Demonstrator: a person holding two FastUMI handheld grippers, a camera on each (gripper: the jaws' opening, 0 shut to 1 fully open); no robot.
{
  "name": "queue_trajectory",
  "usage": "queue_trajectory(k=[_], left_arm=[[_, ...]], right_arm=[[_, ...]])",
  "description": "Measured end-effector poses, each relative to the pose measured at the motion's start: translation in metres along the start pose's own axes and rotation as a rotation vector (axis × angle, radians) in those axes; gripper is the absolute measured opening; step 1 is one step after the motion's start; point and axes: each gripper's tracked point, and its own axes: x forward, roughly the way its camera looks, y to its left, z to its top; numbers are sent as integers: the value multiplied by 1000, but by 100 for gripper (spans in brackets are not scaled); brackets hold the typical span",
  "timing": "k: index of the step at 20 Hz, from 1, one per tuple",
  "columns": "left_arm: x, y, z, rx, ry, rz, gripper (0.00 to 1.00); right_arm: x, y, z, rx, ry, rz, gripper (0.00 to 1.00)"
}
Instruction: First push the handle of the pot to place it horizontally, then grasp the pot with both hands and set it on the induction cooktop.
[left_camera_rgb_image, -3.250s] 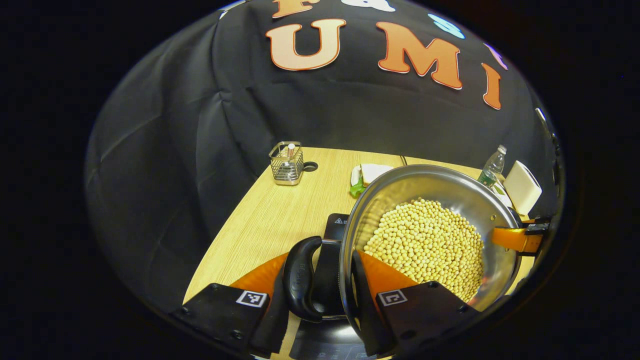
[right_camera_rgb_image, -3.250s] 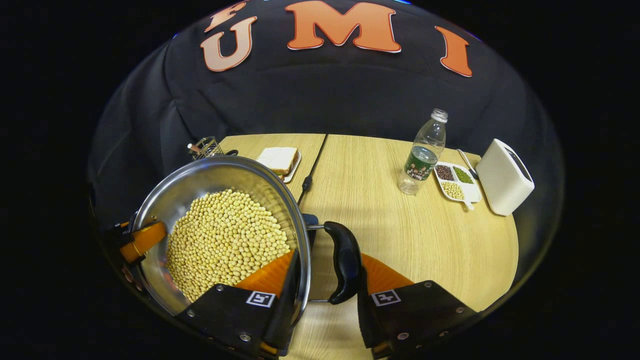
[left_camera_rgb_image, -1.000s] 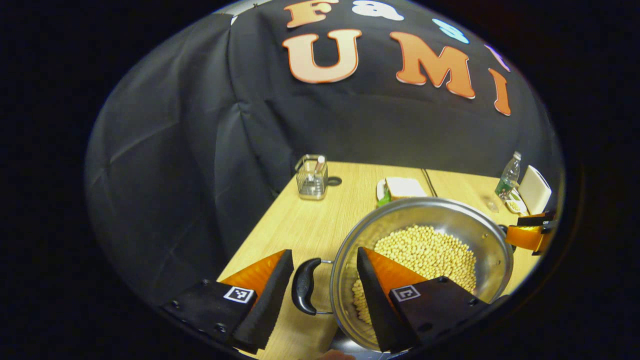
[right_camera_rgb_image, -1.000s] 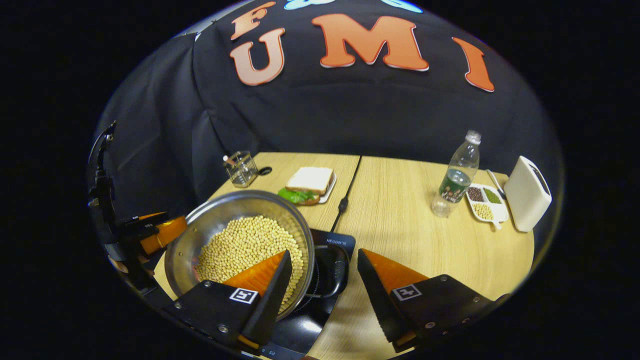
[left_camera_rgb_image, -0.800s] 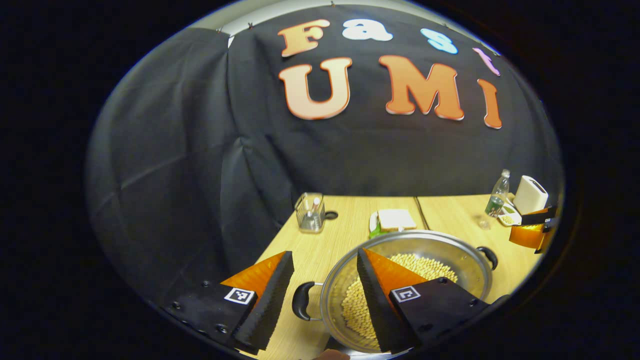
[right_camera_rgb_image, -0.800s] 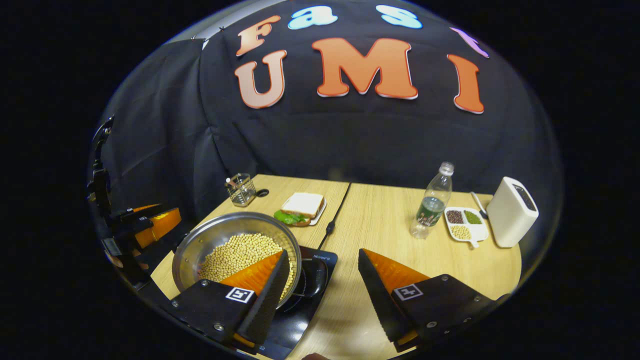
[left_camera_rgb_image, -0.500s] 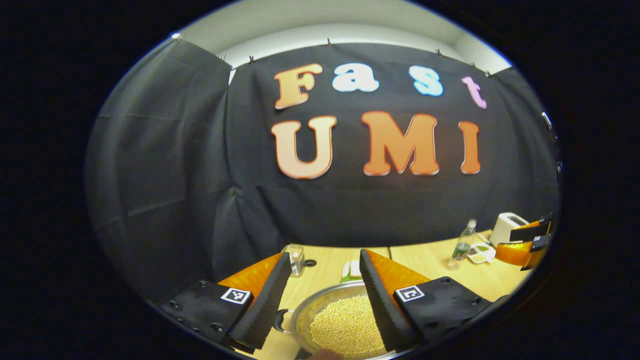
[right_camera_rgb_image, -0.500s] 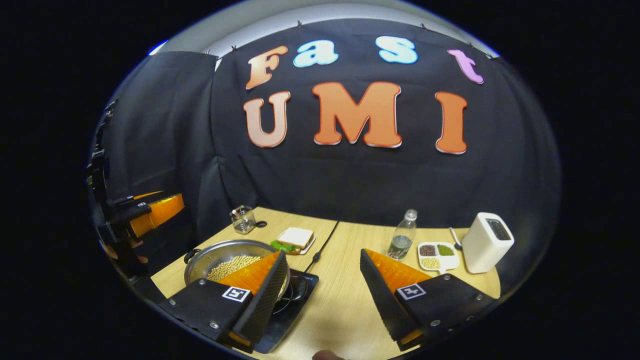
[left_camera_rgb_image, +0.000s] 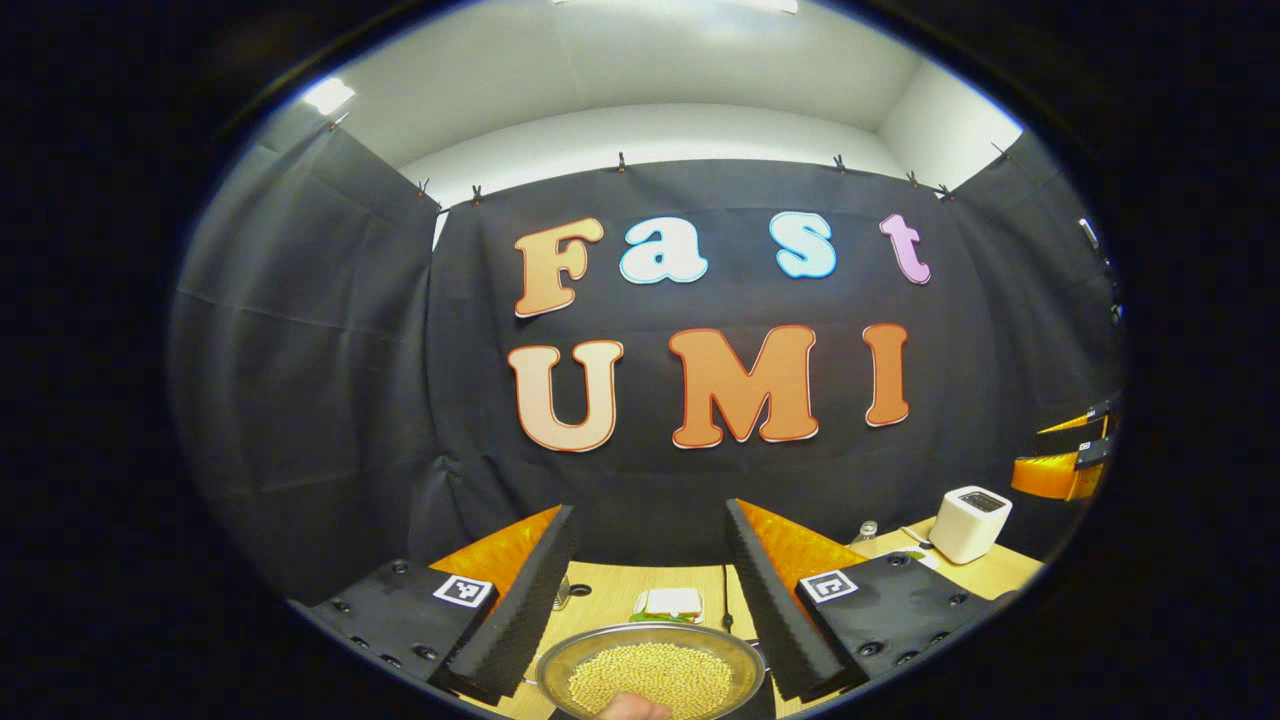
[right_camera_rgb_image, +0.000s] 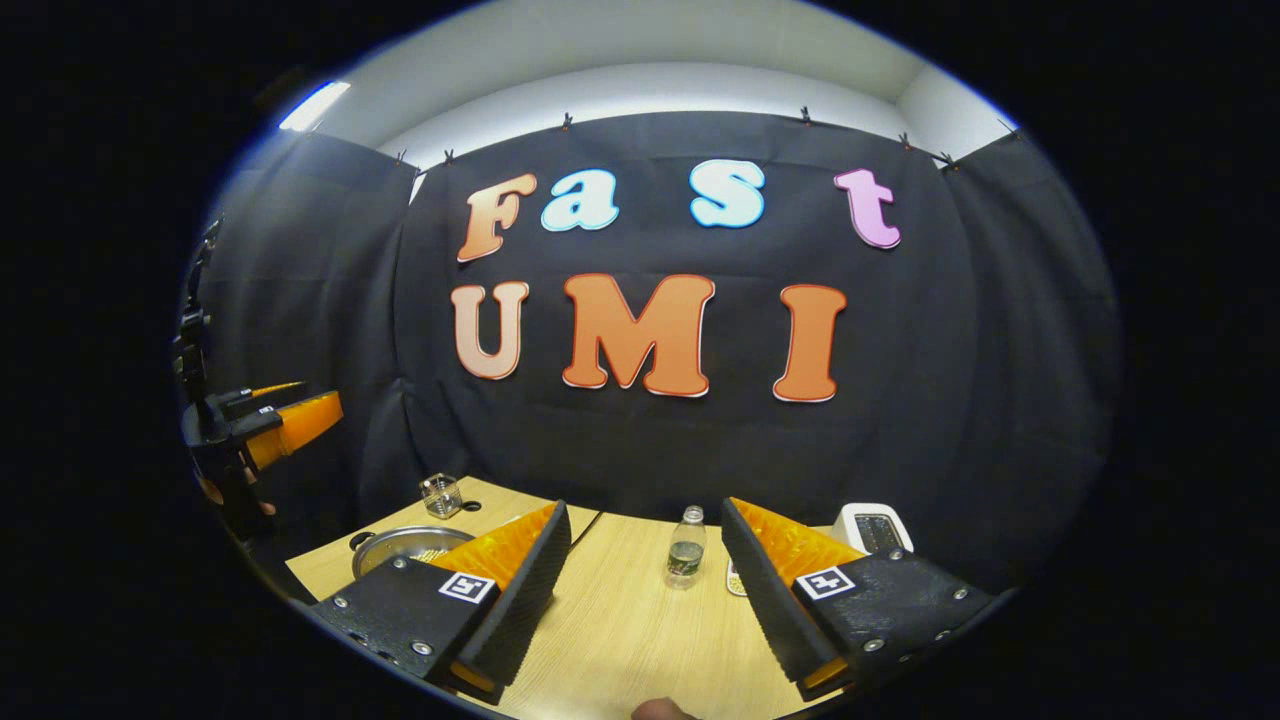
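Both tongs have been lifted away from the pot since the earlier frames, where each pair was clamped on one of its side handles; the handles have been released and the cameras are now tilted up toward the booth wall. In the left gripper view the left tongs are seen held wide apart with nothing between the fingers, and the steel pot, filled with pale soybeans, is seen well below them at the bottom edge. A plate with a sandwich is seen on the table just behind the pot, and a white toaster stands far off to the pot's right. The right tongs are glimpsed at the right edge of that view, raised above the table. In the right gripper view the right tongs are likewise spread wide and empty. The pot is seen to their left, partly hidden behind the left finger, so what it rests on cannot be told. A glass holder stands behind the pot, and a water bottle stands to the pot's right. The left tongs are seen raised high above the pot's left side.
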Motion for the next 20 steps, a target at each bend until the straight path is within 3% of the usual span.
queue_trajectory(k=[3,4,7,10,11,12,15,19,20], left_arm=[[-2,-14,32,-18,-58,3,100],[-4,-20,41,-30,-70,-9,100],[-8,-16,58,-25,-104,9,99],[-17,-15,74,-55,-148,31,99],[-18,-16,80,-66,-164,31,99],[-21,-17,84,-70,-178,26,99],[-32,-16,87,-78,-195,38,99],[-34,-24,85,-81,-188,31,99],[-33,-26,84,-81,-188,27,99]], right_arm=[[-13,-27,36,-2,-102,-58,94],[-19,-34,45,-7,-134,-80,89],[-34,-54,66,-15,-216,-149,98],[-49,-60,74,-17,-279,-180,94],[-52,-60,77,-16,-291,-181,89],[-56,-63,76,-7,-288,-179,98],[-55,-61,66,22,-260,-142,94],[-49,-70,58,23,-259,-159,98],[-50,-75,58,19,-261,-167,94]])
